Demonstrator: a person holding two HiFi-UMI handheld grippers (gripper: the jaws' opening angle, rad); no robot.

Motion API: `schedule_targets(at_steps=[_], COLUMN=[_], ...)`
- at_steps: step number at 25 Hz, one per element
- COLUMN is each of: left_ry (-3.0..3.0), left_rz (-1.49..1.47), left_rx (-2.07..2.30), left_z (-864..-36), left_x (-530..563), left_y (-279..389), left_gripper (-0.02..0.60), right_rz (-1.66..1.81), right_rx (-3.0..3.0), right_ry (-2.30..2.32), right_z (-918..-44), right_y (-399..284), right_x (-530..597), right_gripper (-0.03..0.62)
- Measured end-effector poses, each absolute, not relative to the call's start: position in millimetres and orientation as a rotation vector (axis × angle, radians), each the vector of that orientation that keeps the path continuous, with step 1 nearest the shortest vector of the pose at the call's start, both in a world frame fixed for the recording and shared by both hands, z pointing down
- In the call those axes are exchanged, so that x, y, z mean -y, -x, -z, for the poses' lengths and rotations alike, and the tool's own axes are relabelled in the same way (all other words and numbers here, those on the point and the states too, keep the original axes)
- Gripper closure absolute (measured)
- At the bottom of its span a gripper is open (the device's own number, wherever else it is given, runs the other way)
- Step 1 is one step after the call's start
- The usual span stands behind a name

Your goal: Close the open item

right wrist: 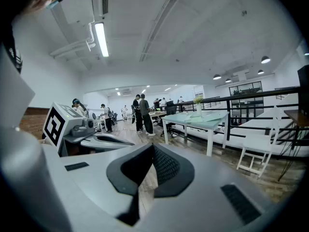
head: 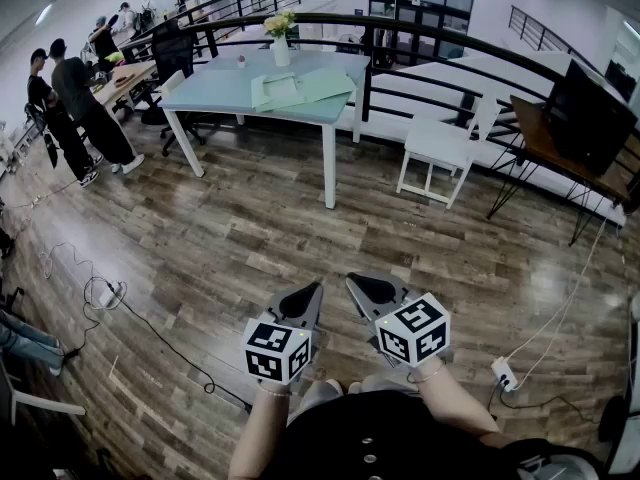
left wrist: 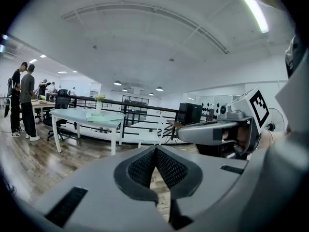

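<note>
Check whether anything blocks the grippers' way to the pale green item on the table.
Nothing visible does: only wooden floor lies between the left gripper, the right gripper and the table bearing the pale green item.

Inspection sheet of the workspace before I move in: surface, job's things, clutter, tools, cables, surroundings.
Surface: pale table across the wood floor, far from both tools.
Job's things: what looks like a green folder lies on the table; open or closed cannot be told.
Clutter: vase of flowers on the table.
Tools: left tool and right tool shut, empty, side by side above the floor.
Cables: black cable at left; corded power strip at right.
Surroundings: white chair, dark desk, railing, people at left.
</note>
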State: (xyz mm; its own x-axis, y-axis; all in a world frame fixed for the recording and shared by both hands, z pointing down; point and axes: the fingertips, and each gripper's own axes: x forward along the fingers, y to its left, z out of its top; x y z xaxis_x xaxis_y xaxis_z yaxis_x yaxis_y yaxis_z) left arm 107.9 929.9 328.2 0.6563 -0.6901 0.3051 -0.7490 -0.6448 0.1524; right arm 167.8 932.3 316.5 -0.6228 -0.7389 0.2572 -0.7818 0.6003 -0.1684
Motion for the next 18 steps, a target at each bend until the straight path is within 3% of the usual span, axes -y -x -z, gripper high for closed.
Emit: schedule_targets(at_steps=[18], left_ry=[-2.62], left_rz=[-0.168], left_rx=[1.083], left_z=[-324], left_x=[-923], left_y=[-96], left_gripper=[0.565], right_rz=[-0.452], right_rx=[2.708], right_ry=[-1.279], right_z=[-323], right_y=[-153], right_x=[-924], right_gripper=[0.589])
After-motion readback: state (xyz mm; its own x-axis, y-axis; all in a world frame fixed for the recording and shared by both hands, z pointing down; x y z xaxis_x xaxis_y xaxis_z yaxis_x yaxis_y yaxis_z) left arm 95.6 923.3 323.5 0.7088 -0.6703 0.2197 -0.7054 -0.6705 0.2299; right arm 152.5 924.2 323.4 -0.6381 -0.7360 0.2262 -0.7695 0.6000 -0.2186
